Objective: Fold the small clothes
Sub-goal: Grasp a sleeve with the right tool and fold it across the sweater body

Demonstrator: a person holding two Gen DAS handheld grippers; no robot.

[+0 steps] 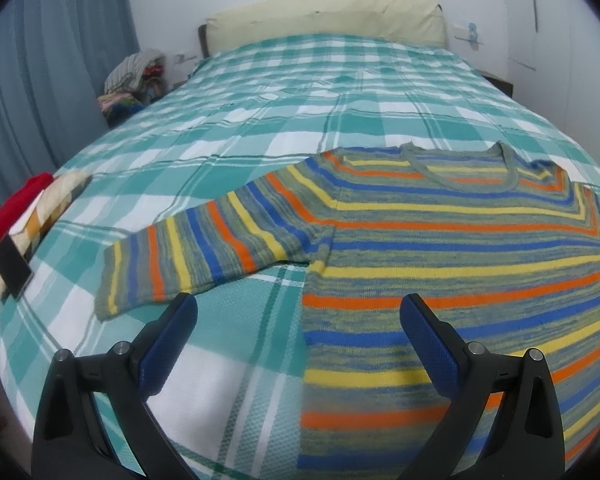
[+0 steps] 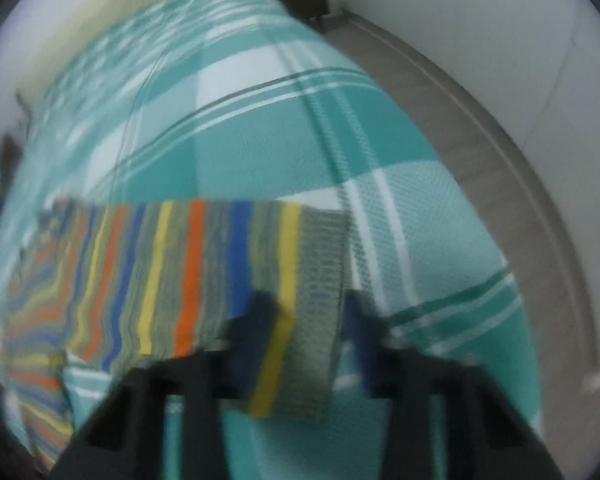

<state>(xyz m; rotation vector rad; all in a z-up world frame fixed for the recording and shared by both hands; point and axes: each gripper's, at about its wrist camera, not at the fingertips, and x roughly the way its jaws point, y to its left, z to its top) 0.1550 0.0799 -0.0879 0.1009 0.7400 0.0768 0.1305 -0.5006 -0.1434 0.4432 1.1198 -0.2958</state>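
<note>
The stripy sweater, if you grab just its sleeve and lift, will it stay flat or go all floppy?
Probably floppy: the striped sweater is soft knit and lies limp on the checked bedspread. In the blurred right wrist view its sleeve end already bends between the right gripper's fingers. It looks light, and the rest would likely drag behind.

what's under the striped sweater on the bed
The striped sweater lies flat on the teal plaid bedspread, which shows all around it. Whether anything else lies beneath is hidden by the knit.
</note>
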